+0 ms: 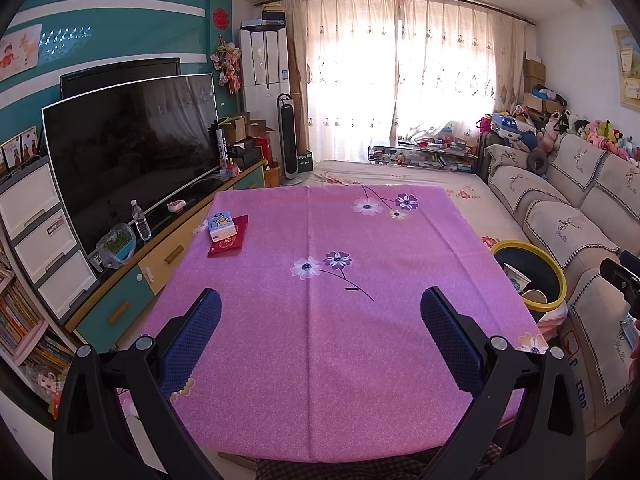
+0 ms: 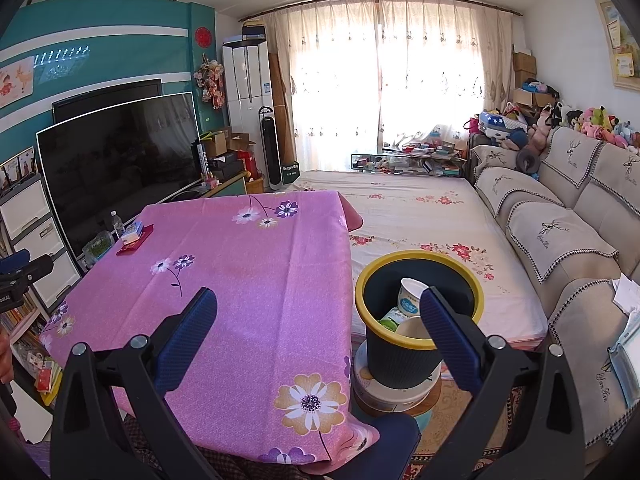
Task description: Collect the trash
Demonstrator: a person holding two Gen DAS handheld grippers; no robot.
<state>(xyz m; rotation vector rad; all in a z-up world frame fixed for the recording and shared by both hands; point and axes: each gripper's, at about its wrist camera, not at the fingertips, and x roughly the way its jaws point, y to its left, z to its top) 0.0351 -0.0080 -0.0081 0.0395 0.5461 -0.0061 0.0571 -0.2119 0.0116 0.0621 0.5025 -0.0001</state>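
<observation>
Left wrist view showed the left hand-held gripper [image 1: 320,316] spread wide and empty over the pink bench [image 1: 320,340], while the right hand-held gripper [image 2: 318,316], equally wide and empty, hung beside the bin [image 2: 400,364], likely having dropped cups [image 2: 412,296] inside.

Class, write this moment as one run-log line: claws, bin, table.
left claw: open, empty | right claw: open, empty | bin: holds paper cups | table: tissue pack on red packet
</observation>
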